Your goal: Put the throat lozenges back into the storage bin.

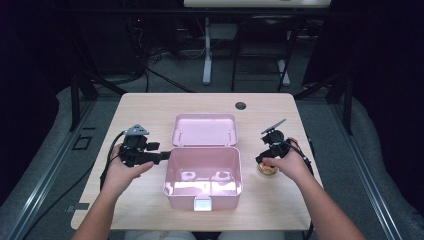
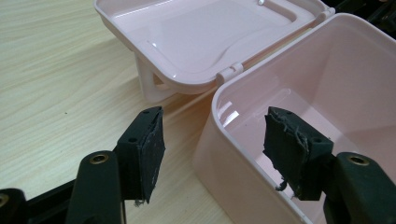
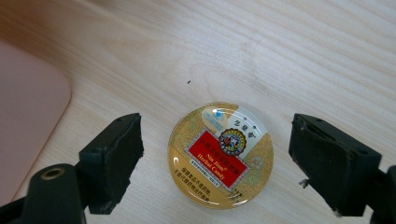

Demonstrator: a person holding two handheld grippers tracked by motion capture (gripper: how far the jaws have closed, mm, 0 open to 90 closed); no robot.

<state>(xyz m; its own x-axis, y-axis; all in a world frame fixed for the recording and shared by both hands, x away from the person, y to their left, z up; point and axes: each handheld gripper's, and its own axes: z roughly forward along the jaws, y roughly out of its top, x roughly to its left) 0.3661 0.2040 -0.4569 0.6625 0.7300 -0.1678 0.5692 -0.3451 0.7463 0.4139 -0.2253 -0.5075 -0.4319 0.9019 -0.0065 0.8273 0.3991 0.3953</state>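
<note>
Straddling the candy tin, the right gripper is being held wide apart for pickup; the left gripper, jaws apart astride the pink box wall, is being kept ready to steady it.

Both grippers are black with brass-ringed screw holes; worn, frayed pads line the fingers, and the left gripper carries a grey three-cornered plate.
</note>
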